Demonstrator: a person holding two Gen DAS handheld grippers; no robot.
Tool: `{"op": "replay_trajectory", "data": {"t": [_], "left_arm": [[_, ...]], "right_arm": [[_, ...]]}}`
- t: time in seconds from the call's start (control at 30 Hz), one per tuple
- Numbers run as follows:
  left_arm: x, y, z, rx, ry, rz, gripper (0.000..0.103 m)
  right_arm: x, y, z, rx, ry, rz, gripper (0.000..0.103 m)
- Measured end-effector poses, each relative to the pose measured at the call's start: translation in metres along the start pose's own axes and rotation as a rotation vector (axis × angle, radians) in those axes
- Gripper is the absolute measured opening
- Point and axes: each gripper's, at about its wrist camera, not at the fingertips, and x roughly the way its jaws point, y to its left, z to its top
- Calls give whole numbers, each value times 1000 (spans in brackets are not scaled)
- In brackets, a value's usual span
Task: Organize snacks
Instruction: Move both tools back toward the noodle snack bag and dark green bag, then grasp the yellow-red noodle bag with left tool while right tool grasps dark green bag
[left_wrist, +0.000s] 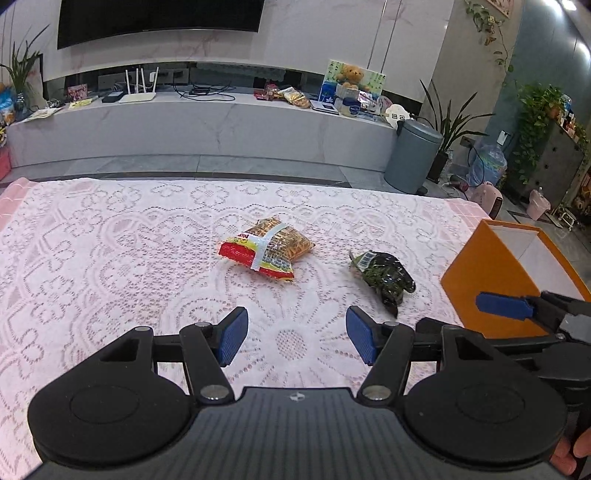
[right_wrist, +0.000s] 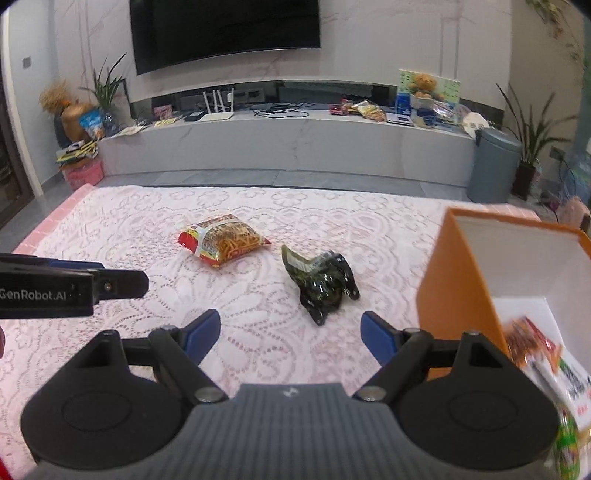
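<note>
Counter (left_wrist: 110, 240), lace-covered: I am seeing a noodle pack (left_wrist: 266, 248) lying mid-counter, a green packet (left_wrist: 384, 274) just right of it, and an orange box (right_wrist: 458, 280) at the right edge. Left gripper (left_wrist: 295, 336) and right gripper (right_wrist: 290, 336): fingers are standing open, empty, short of both snacks.

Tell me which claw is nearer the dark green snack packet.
Right. The right claw sits open just short of the dark green packet, almost lined up with it; the left claw, also open, is farther over, facing the red noodle packet.
</note>
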Motion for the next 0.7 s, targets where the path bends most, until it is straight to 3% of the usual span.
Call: {"op": "replay_trajectory", "data": {"t": [0.37, 0.7], "left_arm": [[43, 21, 16, 25, 26, -49, 72], [71, 20, 40, 124, 21, -42, 77]], "right_arm": [[57, 2, 16, -80, 15, -22, 81], [95, -10, 21, -98, 35, -46, 81]]}}
